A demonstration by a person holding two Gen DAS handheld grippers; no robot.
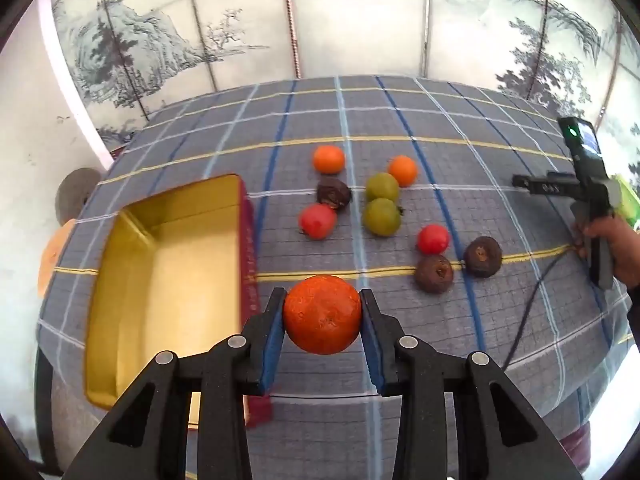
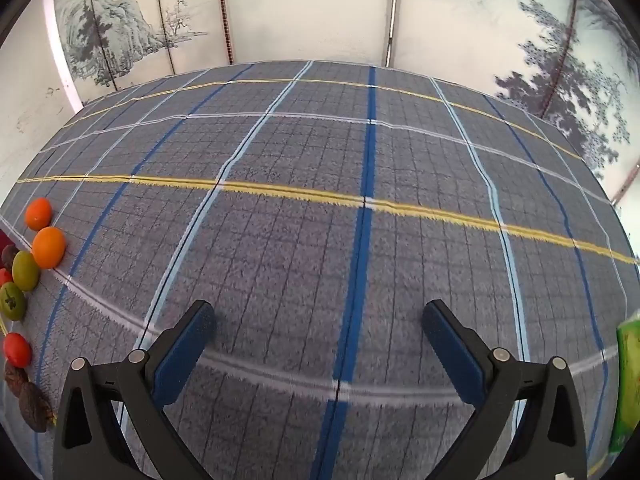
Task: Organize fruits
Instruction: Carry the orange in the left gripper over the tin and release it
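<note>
My left gripper [image 1: 322, 316] is shut on an orange fruit [image 1: 322, 314], held above the table just right of a gold box [image 1: 168, 280] with a dark red outer wall. Loose fruits lie on the checked cloth beyond: two oranges [image 1: 328, 159], two green fruits [image 1: 381, 216], two red fruits [image 1: 317, 221] and three dark brown fruits [image 1: 434, 273]. My right gripper [image 2: 320, 332] is open and empty over bare cloth; it also shows at the right edge of the left wrist view [image 1: 520, 181]. The fruits [image 2: 48, 247] sit at the far left of the right wrist view.
A grey checked tablecloth [image 2: 320, 160] covers the table. A green packet [image 2: 628, 380] lies at the right edge. A painted folding screen [image 1: 360, 20] stands behind the table. A black cable [image 1: 532, 300] runs across the cloth at right.
</note>
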